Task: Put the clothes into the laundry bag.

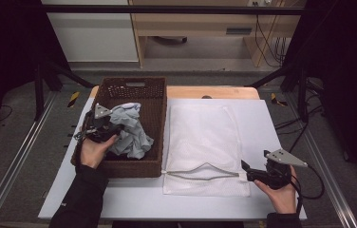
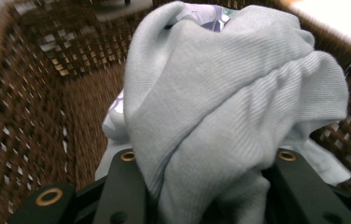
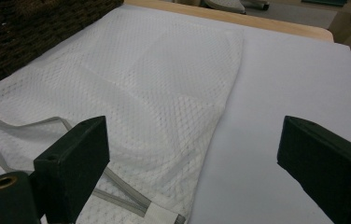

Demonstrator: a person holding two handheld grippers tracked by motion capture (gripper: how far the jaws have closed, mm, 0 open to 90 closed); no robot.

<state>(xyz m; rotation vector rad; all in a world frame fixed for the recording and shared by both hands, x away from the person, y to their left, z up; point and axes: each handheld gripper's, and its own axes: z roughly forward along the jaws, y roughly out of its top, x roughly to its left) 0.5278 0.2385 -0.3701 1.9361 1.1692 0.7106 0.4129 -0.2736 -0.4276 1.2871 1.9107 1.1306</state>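
Basket (image 1: 155, 102), upper left of high view: dark brown woven wicker, rough, open weave. Cloth (image 2: 220, 107) centre of left gripper view: pale grey ribbed knit, soft, matt. Mesh bag (image 3: 131, 88): white netted fabric, grey trim. Table top (image 3: 285, 84) right: white, smooth, matt; wooden edge. Gripper jaws: black matt plastic, brass-coloured eyelets.

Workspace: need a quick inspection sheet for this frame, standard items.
Surface: white board on a wooden table, flat.
Job's things: brown wicker basket at left with crumpled grey cloth inside; white mesh bag flat beside it, mouth edge toward the person.
Clutter: nothing seen.
Grippers: left gripper shut on the cloth in the basket; right gripper open, at the bag's near right corner.
Cables: black cable from the right gripper; more cables beyond the table.
Surroundings: dark frame, wooden furniture behind.
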